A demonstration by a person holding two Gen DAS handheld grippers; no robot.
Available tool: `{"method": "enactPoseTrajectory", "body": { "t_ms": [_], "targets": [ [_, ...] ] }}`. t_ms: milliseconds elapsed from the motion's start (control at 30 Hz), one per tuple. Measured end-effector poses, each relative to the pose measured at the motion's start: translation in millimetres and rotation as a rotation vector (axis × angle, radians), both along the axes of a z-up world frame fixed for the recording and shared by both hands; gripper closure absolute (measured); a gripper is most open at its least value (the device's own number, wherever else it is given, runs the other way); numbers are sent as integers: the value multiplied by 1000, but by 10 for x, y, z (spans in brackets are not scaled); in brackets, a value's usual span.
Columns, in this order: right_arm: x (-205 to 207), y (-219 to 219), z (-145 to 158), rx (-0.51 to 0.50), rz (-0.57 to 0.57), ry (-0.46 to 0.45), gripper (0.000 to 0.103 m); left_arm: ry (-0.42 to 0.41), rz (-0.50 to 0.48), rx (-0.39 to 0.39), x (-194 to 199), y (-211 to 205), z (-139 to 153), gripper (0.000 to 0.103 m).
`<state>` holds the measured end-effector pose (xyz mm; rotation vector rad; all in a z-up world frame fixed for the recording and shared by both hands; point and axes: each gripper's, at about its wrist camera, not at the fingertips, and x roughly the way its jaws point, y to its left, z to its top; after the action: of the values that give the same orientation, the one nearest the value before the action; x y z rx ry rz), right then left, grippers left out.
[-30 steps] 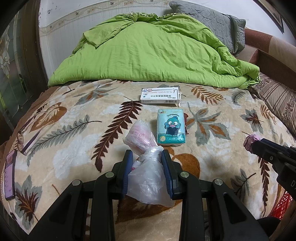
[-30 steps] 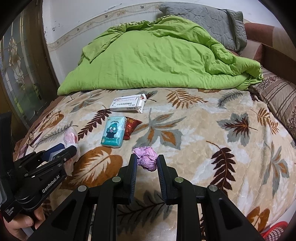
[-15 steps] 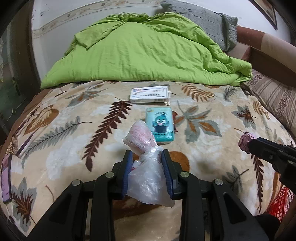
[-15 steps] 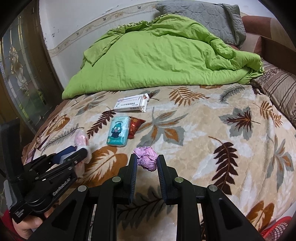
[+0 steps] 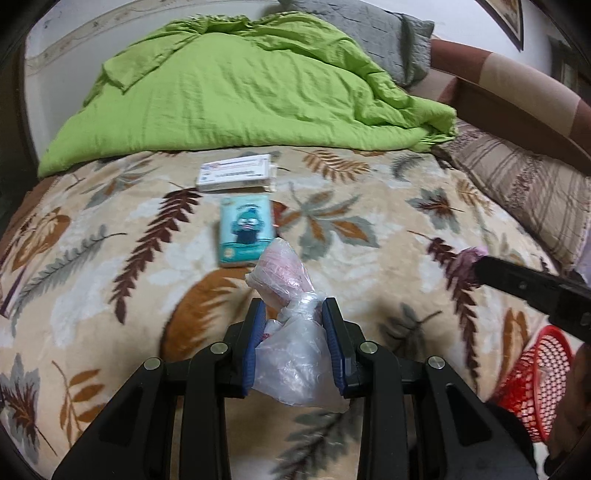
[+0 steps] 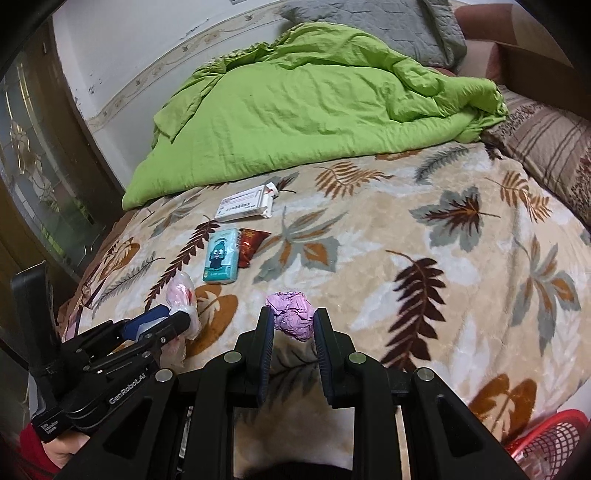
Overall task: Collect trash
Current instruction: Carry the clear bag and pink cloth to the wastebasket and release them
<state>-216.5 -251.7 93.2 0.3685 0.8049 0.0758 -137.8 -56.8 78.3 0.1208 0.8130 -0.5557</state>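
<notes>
- We see the bed [image 6: 424, 236] under a leaf-print blanket; taking it as our landmark.
- Green duvet [image 5: 236, 88] is heaped at the bed's far end, grey pillow [image 5: 373, 29] behind it.
- Striped pillow [image 5: 517, 177] lies along the bed's right edge.
- Red mesh basket [image 5: 535, 373] sits off the bed's near right corner, below the mattress edge.
- Our left tongs [image 5: 293, 325] are clamped on a clear plastic bag [image 5: 295, 354] with something pink inside; the bag is off the blanket, above the bed's near middle. A hand with a red sleeve [image 6: 55, 450] holds this tool.
- Our right tongs [image 6: 293, 325] are closed on a crumpled purple wrapper [image 6: 291, 314], lifted over the bed's near side, right of the bag.
- White carton [image 6: 243, 205] lies mid-bed, just in front of the duvet.
- Teal tissue pack [image 6: 221, 254] with a cartoon face lies just nearer on the bed than the carton.
- Red snack wrapper [image 6: 251, 243] touches the tissue pack's right side, partly under it.
</notes>
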Motion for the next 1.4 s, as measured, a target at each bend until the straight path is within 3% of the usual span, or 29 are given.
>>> {"method": "enactPoseTrajectory", "body": {
  "t_ms": [200, 433, 833, 1100, 1133, 1200, 1400],
  "targets": [
    [-117, -168, -38, 40, -18, 16, 79, 47, -61, -19, -132, -168, 88, 72],
    [-497, -613, -22, 92, -105, 21, 79, 40, -202, -12, -456, -609, 274, 72],
    [-1780, -1595, 18, 113, -390, 59, 79, 99, -510, -9, -1192, -1643, 411, 72],
    [-2332, -1961, -243, 171, -538, 129, 77, 191, -713, 53, -1770, -2208, 226, 72],
    [-2376, -1995, -282, 193, -548, 135, 74, 204, -750, 68, -1858, -2285, 190, 68],
    [-2451, -2042, -322, 201, -573, 144, 64, 195, -772, 96, -1961, -2353, 156, 65],
    [-2520, -2057, -247, 198, -572, 107, 63, 182, -730, 91, -1951, -2295, 242, 64]
  ]
}}
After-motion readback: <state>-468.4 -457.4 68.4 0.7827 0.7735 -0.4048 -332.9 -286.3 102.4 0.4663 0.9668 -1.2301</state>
